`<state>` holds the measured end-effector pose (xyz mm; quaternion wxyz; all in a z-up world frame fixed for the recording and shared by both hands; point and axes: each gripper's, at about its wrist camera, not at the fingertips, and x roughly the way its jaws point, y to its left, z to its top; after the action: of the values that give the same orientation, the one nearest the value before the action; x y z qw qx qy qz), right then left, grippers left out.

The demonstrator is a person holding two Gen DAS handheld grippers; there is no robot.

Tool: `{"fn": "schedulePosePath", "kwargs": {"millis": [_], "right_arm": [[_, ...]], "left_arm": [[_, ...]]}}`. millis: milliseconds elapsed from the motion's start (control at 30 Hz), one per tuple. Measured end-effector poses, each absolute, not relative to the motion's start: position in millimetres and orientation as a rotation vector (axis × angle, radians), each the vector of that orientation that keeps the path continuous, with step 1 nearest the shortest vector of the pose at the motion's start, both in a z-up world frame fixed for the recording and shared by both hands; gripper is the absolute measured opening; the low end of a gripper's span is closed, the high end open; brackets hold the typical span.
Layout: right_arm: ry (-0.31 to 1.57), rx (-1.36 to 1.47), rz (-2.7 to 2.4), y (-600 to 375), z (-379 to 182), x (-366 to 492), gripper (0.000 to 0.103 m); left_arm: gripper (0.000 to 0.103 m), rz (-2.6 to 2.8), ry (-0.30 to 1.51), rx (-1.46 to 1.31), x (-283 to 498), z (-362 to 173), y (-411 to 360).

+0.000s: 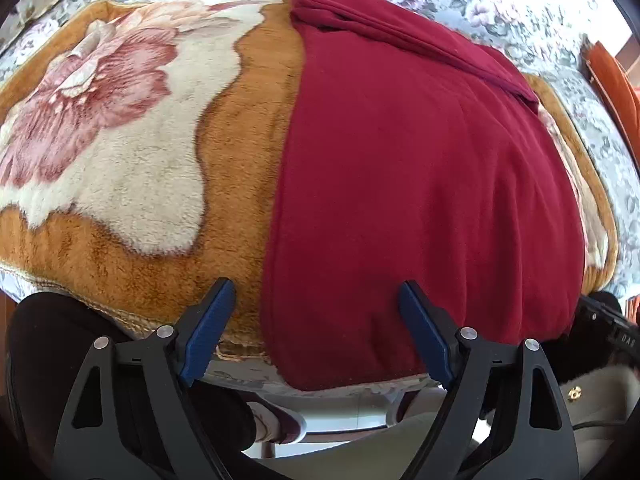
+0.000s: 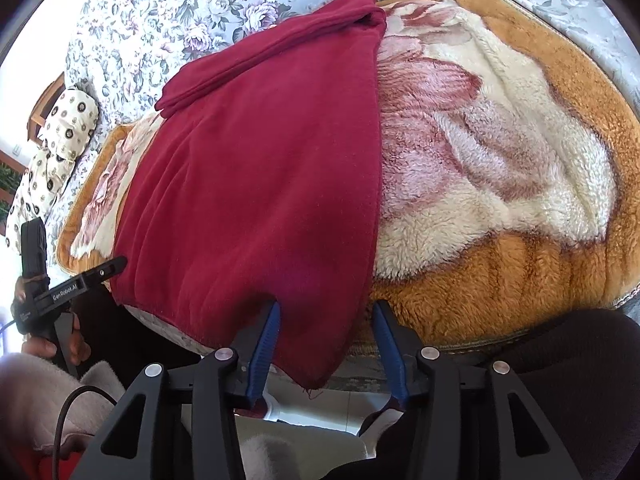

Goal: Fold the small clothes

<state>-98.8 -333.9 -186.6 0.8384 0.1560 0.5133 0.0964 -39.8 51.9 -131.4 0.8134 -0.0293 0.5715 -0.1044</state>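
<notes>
Folding is under way on a dark red garment [image 1: 420,184], which lies flat on a plush orange blanket with a rose pattern [image 1: 120,152] spread over a bed with a grey floral cover [image 1: 540,4]. Its far end is already doubled into a thick fold toward the far edge of the bed; its near hem hangs slightly over the near edge. The left gripper [image 1: 316,332] stands with fingers wide apart, straddling one near corner and side edge of the garment without pinching it. The right gripper [image 2: 326,344] is about half open; the other near corner of the cloth hangs between its fingers and touches the left one, but the pads do not appear to clamp it. Judgement: both near corners appear released, or not yet taken. The next move calls for closing on both near corners together and carrying the hem evenly toward the far fold, keeping the edges aligned. No container is visible in either view, so nothing can be reported as held in one.
</notes>
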Motion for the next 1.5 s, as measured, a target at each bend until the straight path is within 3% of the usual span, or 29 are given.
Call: {"fn": "schedulePosePath", "kwargs": {"millis": [267, 300, 333, 367, 400, 433, 467, 1000, 1300, 1500], "right_arm": [[1.068, 0.316, 0.218, -331, -188, -100, 0.047], [1.060, 0.308, 0.220, -331, -187, -101, 0.046], [1.053, 0.307, 0.225, -331, -187, -101, 0.035], [1.047, 0.308, 0.234, -333, -186, -102, 0.019], [1.040, 0.316, 0.249, -334, -185, -103, 0.011], [1.033, 0.322, 0.263, -334, -183, -104, 0.009], [1.026, 0.315, 0.274, -333, -180, -105, 0.009], [0.728, 0.512, 0.447, -364, -94, -59, 0.007], [0.614, 0.471, 0.376, -382, -51, 57, 0.007], [0.643, 0.483, 0.279, -392, -64, 152, 0.007]], "left_arm": [[0.080, -0.259, 1.215, -0.073, -42, -134, 49], [0.073, -0.261, 1.212, -0.073, -43, -133, 48], [0.058, -0.265, 1.209, -0.065, -44, -132, 47], [0.051, -0.261, 1.206, -0.048, -45, -131, 47], [0.046, -0.261, 1.192, -0.060, -47, -129, 47], [0.022, -0.287, 1.191, -0.076, -47, -128, 49], [0.008, -0.330, 1.209, -0.113, -46, -128, 49], [0.008, -0.470, 1.098, -0.267, 13, -56, 60], [0.008, -0.449, 0.976, -0.267, 125, -16, 35], [0.008, -0.345, 1.004, -0.266, 219, -35, 15]]}}
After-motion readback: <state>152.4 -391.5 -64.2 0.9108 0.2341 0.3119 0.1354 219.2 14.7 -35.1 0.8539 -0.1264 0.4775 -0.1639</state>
